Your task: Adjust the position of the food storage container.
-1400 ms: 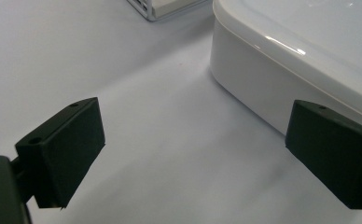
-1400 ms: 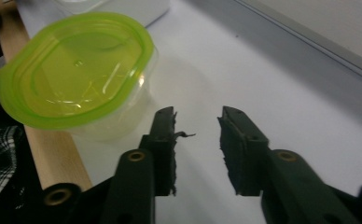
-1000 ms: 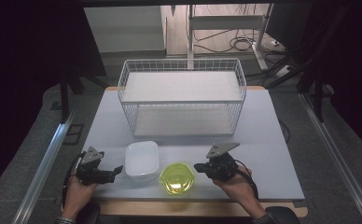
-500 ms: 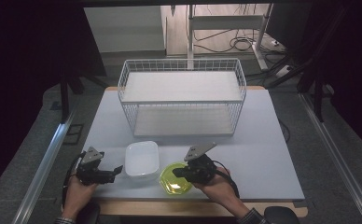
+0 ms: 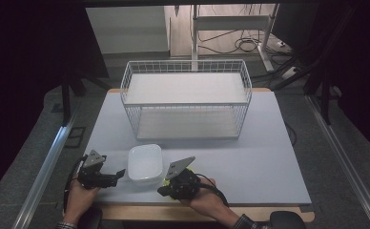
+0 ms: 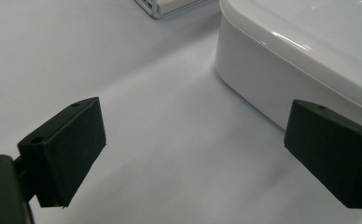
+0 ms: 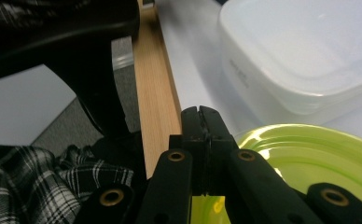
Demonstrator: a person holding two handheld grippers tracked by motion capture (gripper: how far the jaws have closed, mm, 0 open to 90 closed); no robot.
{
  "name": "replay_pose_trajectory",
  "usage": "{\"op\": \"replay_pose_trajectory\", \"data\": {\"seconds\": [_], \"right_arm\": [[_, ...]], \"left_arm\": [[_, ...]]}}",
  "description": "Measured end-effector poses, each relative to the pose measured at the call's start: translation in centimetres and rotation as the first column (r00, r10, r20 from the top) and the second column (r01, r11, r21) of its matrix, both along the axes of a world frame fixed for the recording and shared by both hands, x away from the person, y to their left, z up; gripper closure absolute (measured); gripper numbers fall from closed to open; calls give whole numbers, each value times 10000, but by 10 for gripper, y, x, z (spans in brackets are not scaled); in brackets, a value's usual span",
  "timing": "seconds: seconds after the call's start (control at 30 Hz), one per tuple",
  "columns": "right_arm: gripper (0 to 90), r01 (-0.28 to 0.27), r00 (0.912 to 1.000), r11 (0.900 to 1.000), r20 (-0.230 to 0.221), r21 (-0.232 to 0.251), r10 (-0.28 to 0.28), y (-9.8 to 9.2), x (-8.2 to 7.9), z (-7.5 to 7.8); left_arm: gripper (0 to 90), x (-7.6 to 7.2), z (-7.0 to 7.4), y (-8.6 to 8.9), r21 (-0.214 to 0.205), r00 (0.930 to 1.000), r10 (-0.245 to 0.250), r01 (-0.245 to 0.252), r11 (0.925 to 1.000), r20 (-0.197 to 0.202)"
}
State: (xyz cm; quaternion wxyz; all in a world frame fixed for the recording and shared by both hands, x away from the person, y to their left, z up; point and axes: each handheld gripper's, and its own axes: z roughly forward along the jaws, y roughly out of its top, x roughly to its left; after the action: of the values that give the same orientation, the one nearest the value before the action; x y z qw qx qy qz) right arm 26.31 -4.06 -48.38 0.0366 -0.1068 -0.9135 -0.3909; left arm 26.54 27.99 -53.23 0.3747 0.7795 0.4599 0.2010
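My right gripper (image 5: 166,191) hangs over the green bowl (image 7: 309,154), jaws pressed together on nothing. My left gripper (image 5: 116,174), jaws apart, sits beside the white container (image 5: 145,163), whose faint embossed lettering I cannot read. Wire basket (image 5: 185,102) stands beyond.

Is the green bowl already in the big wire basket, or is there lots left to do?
Nothing is in the basket yet. The right gripper is shut, its jaws pressed together over the green bowl at the table's near edge; whether it pinches the rim is unclear. The left gripper is open beside the white box. Likely left: carrying both things to the basket.
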Motion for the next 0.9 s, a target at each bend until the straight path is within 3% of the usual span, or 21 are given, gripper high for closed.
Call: {"op": "replay_pose_trajectory", "data": {"seconds": [0.17,0.27,0.6,0.9], "right_arm": [[894,-55,10000,9999,55,-120,55,1,-1,-3],[894,63,9993,9996,379,-276,-52,-1,1,-3],[894,926,9952,9952,354,-311,-915,-20,16,-2],[894,1857,9811,9819,627,-381,-1831,-40,31,-2]], "left_arm": [[53,0,0,0,-7,10000,-6,6,10000,-8],[53,0,0,0,9,10000,-16,16,10000,-32],[54,0,0,0,40,10000,-21,21,10000,-62],[55,0,0,0,78,9999,-41,41,10000,-102]]}}
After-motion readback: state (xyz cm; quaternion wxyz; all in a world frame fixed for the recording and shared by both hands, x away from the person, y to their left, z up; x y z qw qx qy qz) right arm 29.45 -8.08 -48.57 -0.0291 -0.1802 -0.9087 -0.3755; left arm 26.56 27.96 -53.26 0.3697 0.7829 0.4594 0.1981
